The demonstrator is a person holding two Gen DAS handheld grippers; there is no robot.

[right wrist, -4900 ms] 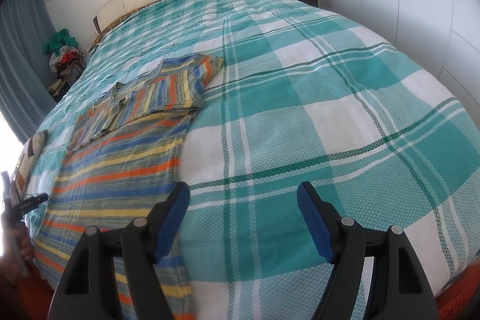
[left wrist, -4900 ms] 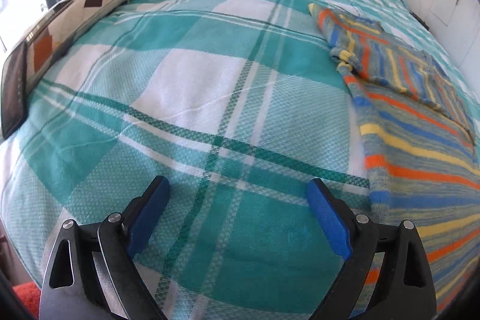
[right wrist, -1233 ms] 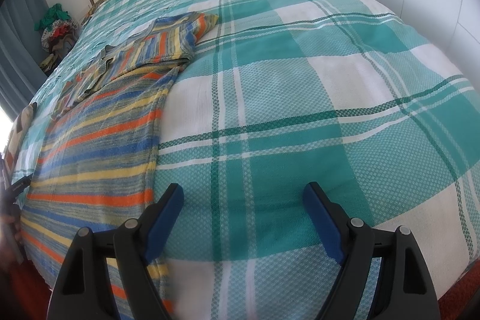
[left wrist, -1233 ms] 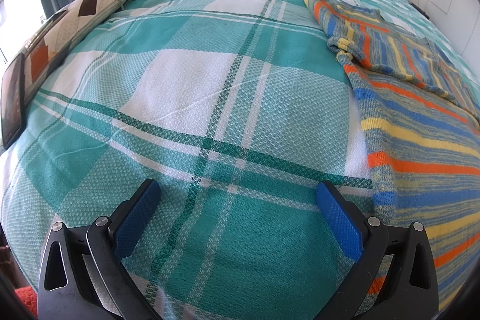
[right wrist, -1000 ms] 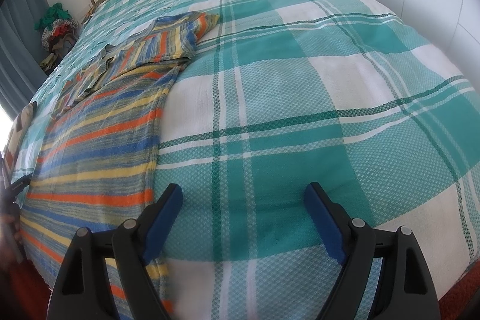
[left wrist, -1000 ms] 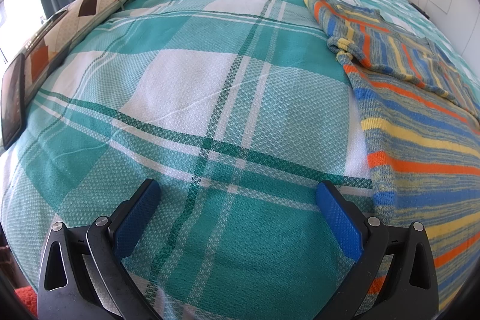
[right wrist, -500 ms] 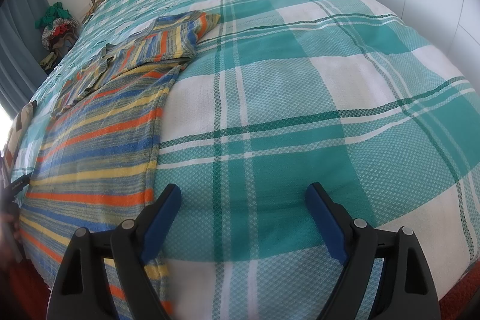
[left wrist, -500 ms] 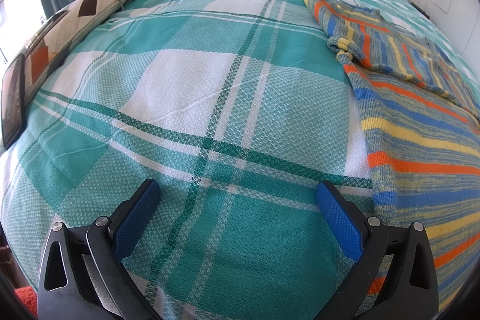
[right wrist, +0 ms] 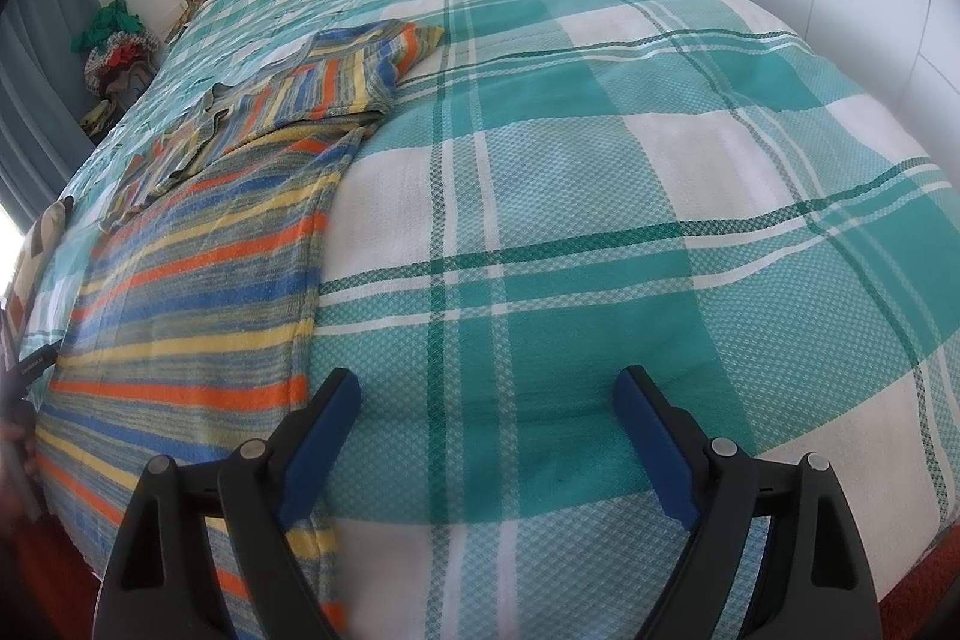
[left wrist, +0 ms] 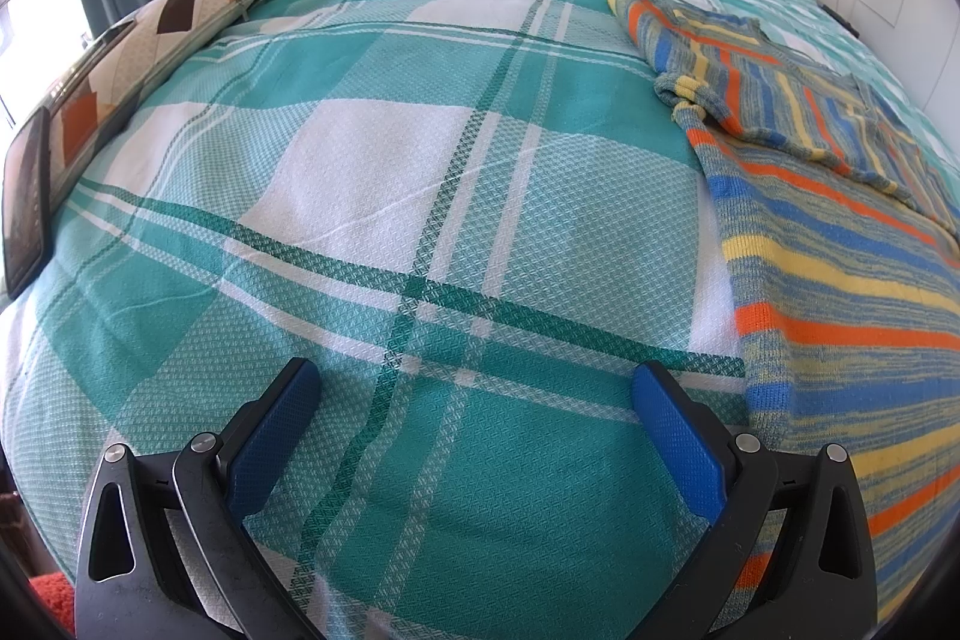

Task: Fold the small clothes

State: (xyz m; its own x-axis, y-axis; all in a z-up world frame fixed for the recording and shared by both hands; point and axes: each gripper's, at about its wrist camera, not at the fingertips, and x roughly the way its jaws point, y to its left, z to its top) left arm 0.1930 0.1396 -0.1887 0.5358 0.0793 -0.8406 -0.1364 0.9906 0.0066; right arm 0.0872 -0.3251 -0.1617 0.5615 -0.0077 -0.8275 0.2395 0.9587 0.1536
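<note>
Both grippers' jaws gape over bare bedspread (left wrist: 372,172) beside striped garment (right wrist: 198,280)

Bright daylight floods the room, pouring in from the window (left wrist: 27,16) at the left edge of the left wrist frame, blown out to pure white there. The plaid bedspread (left wrist: 420,196) is evenly lit, shadows soft and faint. Both views are sharp in the middle; fisheye bulge bends the bed into a dome, and dark vignetting crowds every corner.
</note>
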